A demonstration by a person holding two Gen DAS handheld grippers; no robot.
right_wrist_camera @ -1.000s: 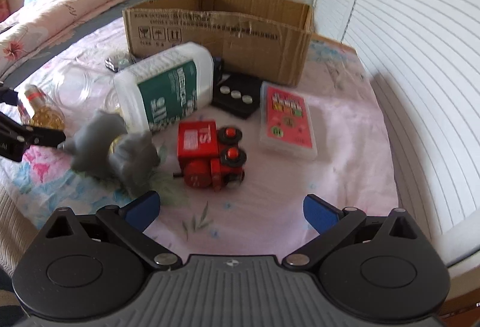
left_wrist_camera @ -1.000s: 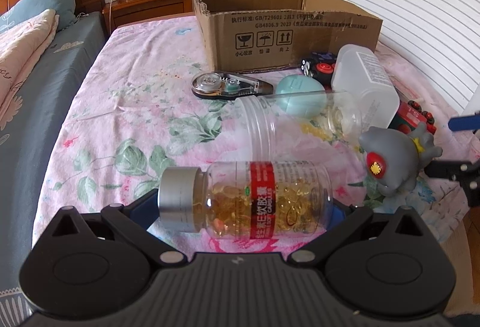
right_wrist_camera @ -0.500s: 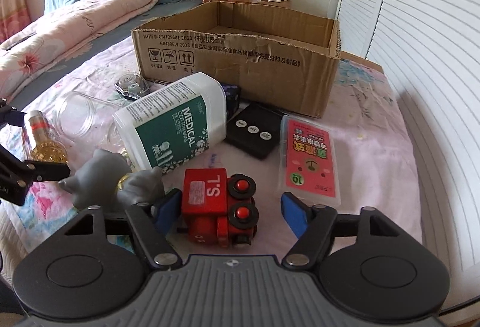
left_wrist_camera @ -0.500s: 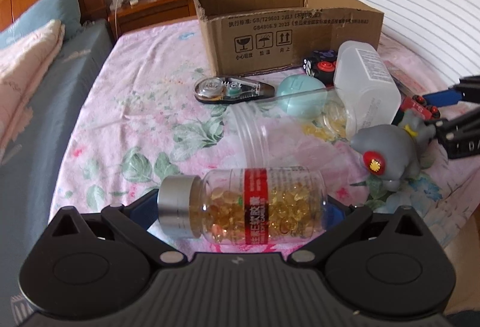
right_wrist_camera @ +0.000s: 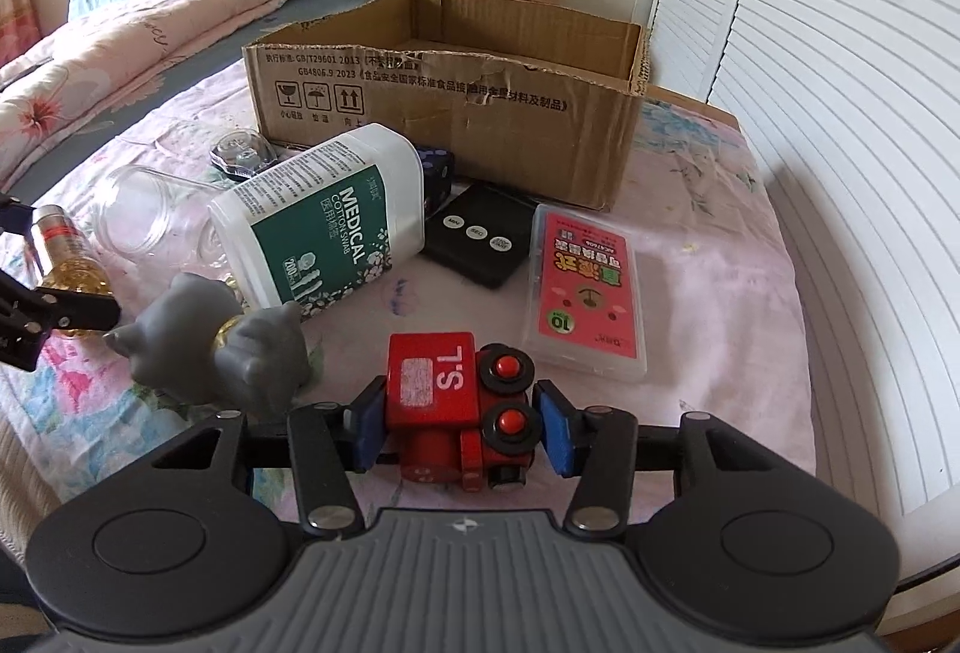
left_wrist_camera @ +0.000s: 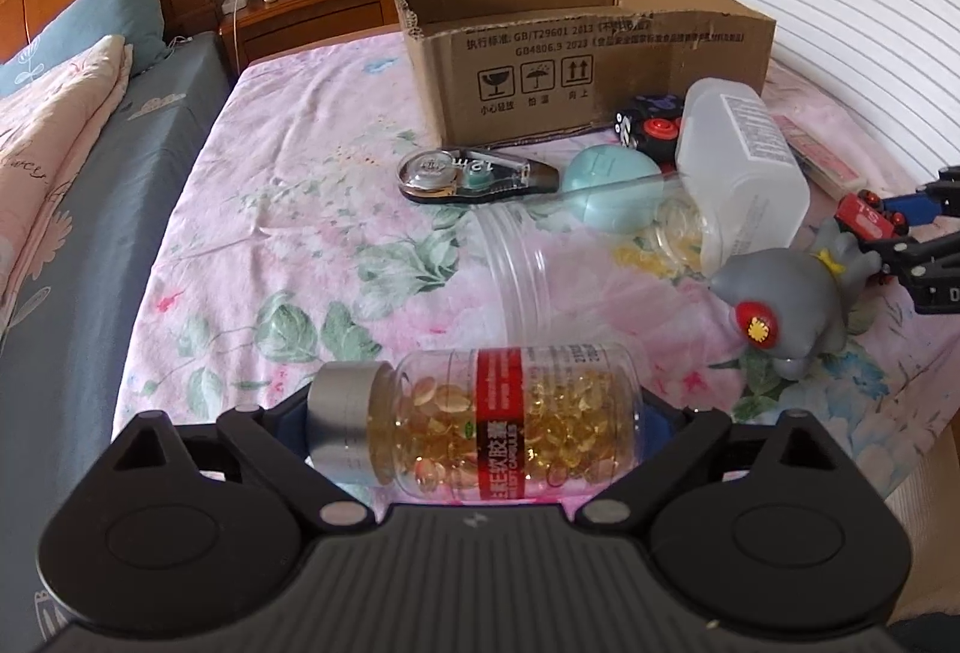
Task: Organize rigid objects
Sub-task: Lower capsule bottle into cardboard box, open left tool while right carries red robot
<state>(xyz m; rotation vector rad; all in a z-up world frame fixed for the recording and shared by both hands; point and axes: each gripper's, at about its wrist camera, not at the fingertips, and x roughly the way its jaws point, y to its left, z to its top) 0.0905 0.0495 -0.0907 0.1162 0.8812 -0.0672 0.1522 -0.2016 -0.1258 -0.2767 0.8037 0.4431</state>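
The left gripper (left_wrist_camera: 474,428) clamps a capsule bottle (left_wrist_camera: 480,428) sideways between its jaws, silver cap to the left, above the floral bedspread (left_wrist_camera: 288,209). The right gripper (right_wrist_camera: 459,428) has its blue pads (right_wrist_camera: 555,428) against both sides of a red toy train (right_wrist_camera: 459,407), which sits on the bedspread beside a grey toy (right_wrist_camera: 210,353). Beyond lie a swab tub (right_wrist_camera: 324,221), an empty clear jar (left_wrist_camera: 576,263), a black timer (right_wrist_camera: 480,242) and a card case (right_wrist_camera: 585,293). An open cardboard box (right_wrist_camera: 450,107) stands behind them.
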